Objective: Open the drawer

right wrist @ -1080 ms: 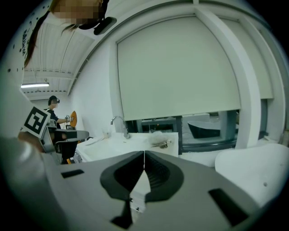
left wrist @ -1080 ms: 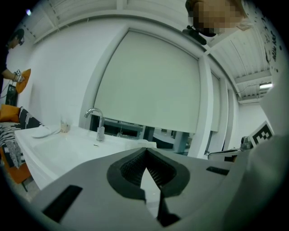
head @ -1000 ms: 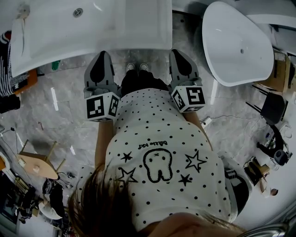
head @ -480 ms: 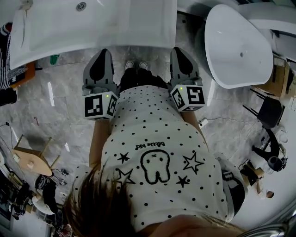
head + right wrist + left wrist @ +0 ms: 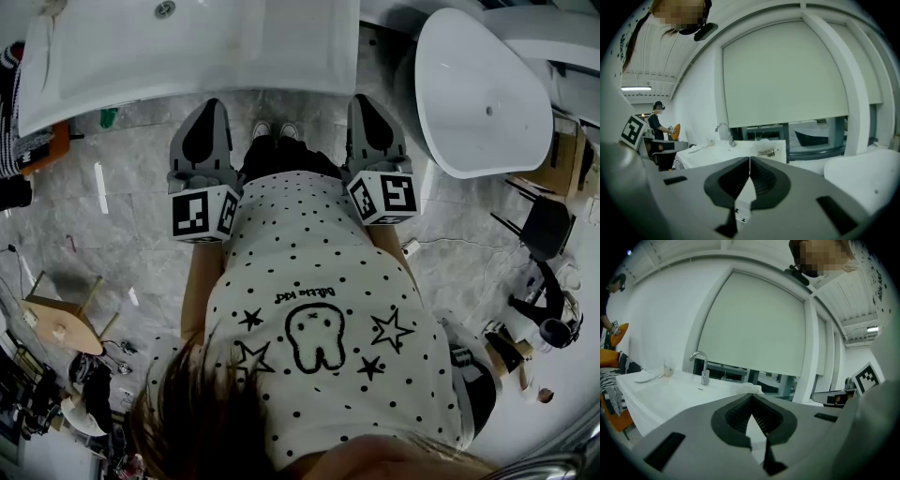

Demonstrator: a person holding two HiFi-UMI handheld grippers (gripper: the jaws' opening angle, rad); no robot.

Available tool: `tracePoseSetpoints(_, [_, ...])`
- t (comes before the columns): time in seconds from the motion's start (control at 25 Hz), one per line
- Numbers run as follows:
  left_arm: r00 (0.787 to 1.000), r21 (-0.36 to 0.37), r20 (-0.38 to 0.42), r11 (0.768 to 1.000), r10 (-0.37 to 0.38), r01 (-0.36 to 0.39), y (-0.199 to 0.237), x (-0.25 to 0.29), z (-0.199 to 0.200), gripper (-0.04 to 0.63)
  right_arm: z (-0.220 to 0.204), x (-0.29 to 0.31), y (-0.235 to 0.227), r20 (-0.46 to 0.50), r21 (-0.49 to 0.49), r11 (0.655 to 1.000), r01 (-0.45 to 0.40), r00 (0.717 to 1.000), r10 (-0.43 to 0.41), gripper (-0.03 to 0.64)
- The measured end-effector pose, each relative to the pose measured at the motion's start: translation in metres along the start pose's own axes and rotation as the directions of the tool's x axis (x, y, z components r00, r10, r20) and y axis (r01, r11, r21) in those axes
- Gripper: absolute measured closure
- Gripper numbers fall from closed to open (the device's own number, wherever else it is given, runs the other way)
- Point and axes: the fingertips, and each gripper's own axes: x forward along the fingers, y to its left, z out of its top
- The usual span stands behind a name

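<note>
A glossy white washbasin surface [image 5: 187,56] is being faced — the grey left gripper [image 5: 208,111] and grey right gripper [image 5: 366,105] are being held pressed together, empty — seemingly awaiting an unseen drawer.

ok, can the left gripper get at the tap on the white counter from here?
Probably yes: the left gripper, jaws shut, faces the tap across bare white counter; nothing stands between.

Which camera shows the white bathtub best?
The head view: almost the whole bathtub with its drain shows from above. The right gripper view catches only a rounded white edge, likely its rim; the left gripper view shows none.
</note>
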Motion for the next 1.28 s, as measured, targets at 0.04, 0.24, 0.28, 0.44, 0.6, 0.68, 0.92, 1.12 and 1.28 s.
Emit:
tracePoseSetpoints(0.04, [1.000,-0.002,0.000,1.000,0.000,0.000,0.000,0.000,0.000,0.591,0.000,0.000,0.000,0.000,0.000,1.000,0.000,1.000,0.000,0.601])
tracePoseSetpoints(0.24, [1.000,-0.014,-0.003,1.000,-0.005,0.005,-0.001,0.000,-0.005,0.591,-0.001,0.001,0.001,-0.001,-0.001,1.000,-0.003,1.000,0.003,0.601])
tracePoseSetpoints(0.28, [1.000,-0.010,-0.007,1.000,-0.005,0.005,-0.002,0.000,-0.004,0.591,-0.001,0.001,0.001,-0.001,-0.003,1.000,-0.003,1.000,0.003,0.601])
tracePoseSetpoints(0.44, [1.000,-0.005,-0.005,1.000,-0.005,0.005,-0.002,0.001,-0.002,0.591,-0.001,0.001,0.002,-0.005,-0.010,1.000,-0.007,1.000,0.007,0.601])
tracePoseSetpoints(0.6, [1.000,-0.015,0.002,1.000,-0.007,0.007,-0.001,0.001,-0.002,0.591,-0.001,0.000,0.002,-0.008,-0.012,1.000,-0.006,1.000,0.005,0.601])
tracePoseSetpoints(0.68, [1.000,-0.019,0.001,1.000,-0.009,0.009,0.000,0.001,-0.002,0.591,0.000,0.000,0.002,-0.010,-0.012,1.000,-0.003,1.000,0.003,0.601])
tracePoseSetpoints(0.92, [1.000,-0.021,-0.011,1.000,-0.011,0.010,0.002,0.004,-0.002,0.591,0.002,0.003,0.004,-0.017,-0.020,1.000,-0.001,1.000,0.001,0.601])
tracePoseSetpoints(1.12, [0.999,0.000,-0.043,1.000,-0.020,0.020,0.001,0.005,-0.005,0.591,0.006,0.003,0.004,-0.029,-0.026,1.000,-0.003,1.000,0.003,0.601])
tracePoseSetpoints(1.28, [0.992,-0.009,-0.127,1.000,-0.023,0.022,0.014,0.015,-0.029,0.591,0.006,0.010,0.006,-0.036,-0.034,0.999,0.007,0.999,-0.009,0.601])
